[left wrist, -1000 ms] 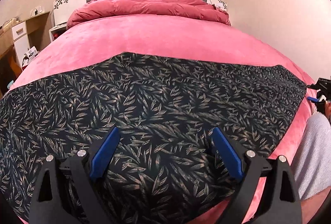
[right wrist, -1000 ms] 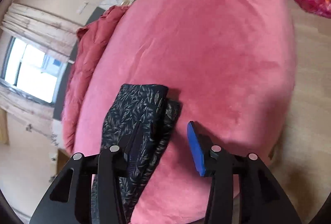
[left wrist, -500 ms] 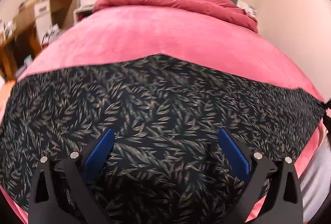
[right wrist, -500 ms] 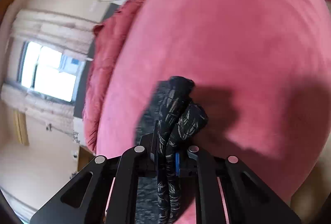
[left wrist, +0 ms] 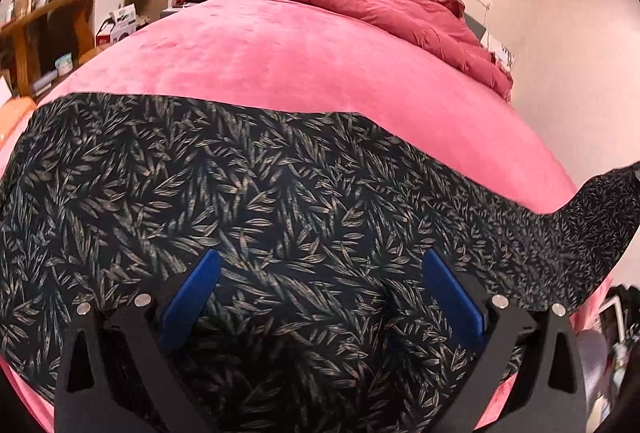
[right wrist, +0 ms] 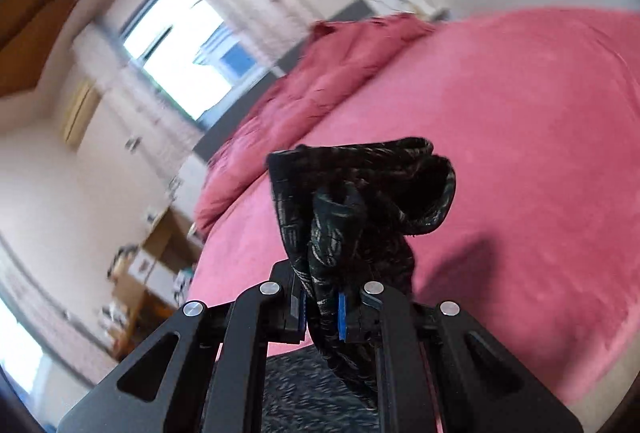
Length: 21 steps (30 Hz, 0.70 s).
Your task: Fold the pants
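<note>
The pants (left wrist: pixel 256 201) are black with a tan leaf print and lie spread across the near part of the pink bed (left wrist: pixel 304 61). My left gripper (left wrist: pixel 320 273) is open just above their middle, its blue pads wide apart. The pants' right end (left wrist: pixel 600 209) is lifted off the bed. My right gripper (right wrist: pixel 322 309) is shut on that bunched end of the pants (right wrist: pixel 360 201) and holds it up above the bed (right wrist: pixel 520 137).
A rumpled red duvet (left wrist: pixel 360 1) lies at the head of the bed. A wooden desk with shelves and boxes (left wrist: pixel 60 13) stands to the left. A window with curtains (right wrist: pixel 180 45) is behind the headboard. A wall runs along the bed's right side.
My right gripper closed on the pants' right end and lifted it off the bed. My left gripper stayed open over the pants and turned a little to the right.
</note>
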Each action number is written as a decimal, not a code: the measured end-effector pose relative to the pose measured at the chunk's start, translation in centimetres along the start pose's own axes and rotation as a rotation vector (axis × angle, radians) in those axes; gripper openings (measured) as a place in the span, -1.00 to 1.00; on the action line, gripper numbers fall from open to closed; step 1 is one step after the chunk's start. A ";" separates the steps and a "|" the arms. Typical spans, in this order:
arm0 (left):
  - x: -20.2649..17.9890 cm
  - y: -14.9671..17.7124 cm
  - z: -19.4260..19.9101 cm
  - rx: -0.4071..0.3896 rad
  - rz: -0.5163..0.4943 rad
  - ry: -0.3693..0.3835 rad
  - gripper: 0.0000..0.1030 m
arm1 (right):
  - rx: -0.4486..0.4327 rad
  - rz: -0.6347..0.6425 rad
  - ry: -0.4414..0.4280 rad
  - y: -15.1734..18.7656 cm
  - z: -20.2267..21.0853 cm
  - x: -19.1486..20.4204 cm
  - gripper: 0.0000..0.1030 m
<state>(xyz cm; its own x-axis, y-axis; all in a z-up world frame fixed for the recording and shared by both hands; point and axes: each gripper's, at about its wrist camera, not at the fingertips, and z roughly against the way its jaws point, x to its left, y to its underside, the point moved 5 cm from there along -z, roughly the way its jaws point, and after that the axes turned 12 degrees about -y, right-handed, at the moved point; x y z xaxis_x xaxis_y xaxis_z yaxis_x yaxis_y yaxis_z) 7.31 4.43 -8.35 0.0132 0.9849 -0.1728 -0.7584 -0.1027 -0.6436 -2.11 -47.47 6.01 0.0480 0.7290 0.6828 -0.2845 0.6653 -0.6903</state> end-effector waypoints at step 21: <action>0.2 0.9 0.3 0.004 0.036 0.032 0.96 | 0.708 0.591 -0.169 26.8 -9.4 6.5 0.10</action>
<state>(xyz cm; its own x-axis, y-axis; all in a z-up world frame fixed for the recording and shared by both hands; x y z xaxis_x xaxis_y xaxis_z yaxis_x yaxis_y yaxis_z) 6.45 4.61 -8.73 0.0067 0.9757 -0.2191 -0.7616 -0.1370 -0.6334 -0.43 -23.37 -10.29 -0.4145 0.8472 0.3325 -0.7378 -0.0989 -0.6677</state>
